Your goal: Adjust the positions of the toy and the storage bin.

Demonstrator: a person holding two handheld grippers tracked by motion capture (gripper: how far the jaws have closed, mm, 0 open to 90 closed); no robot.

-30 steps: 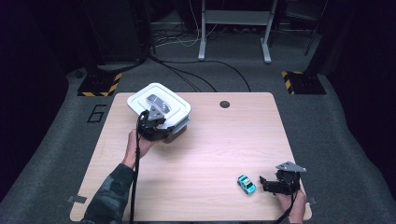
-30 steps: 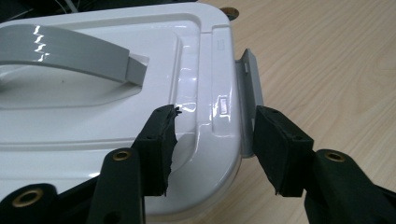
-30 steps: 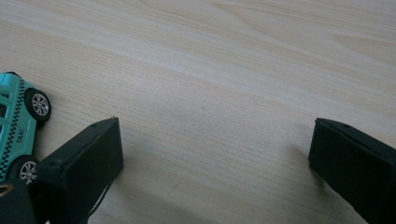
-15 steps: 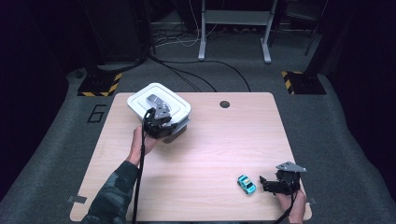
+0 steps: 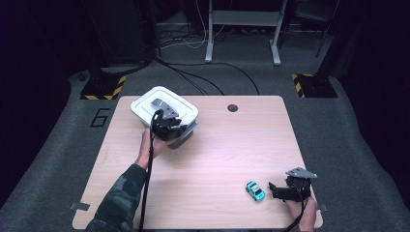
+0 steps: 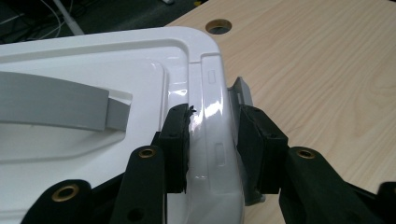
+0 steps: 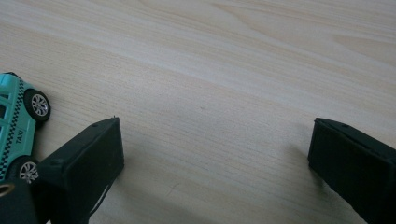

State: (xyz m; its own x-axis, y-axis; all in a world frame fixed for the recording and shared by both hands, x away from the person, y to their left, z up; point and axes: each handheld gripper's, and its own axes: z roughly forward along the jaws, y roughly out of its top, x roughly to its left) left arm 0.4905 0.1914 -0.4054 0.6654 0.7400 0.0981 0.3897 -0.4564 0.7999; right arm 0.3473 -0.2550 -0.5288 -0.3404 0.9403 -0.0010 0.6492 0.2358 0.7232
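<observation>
A white lidded box [image 5: 145, 104] with a grey handle [image 6: 51, 107] stands at the table's far left. My left gripper [image 5: 176, 129] is at the box's near right side. In the left gripper view its jaws [image 6: 212, 126] have just been closing and now press on the raised rim of the white lid [image 6: 212, 107] from both sides. A small teal toy taxi [image 5: 255, 190] lies near the front right. My right gripper [image 5: 273, 190] rests just right of it, open, its jaws [image 7: 215, 140] wide over bare wood, with the taxi [image 7: 16, 121] outside the left jaw.
The wooden table [image 5: 232, 145] has a round cable hole [image 5: 232, 108] near its far edge, also seen beyond the lid as the hole [image 6: 218, 25]. Grey carpet, black stands and cables surround the table.
The left gripper shifted slightly along the box and its jaws came together on the lid's rim. The right gripper and the taxi stayed put.
</observation>
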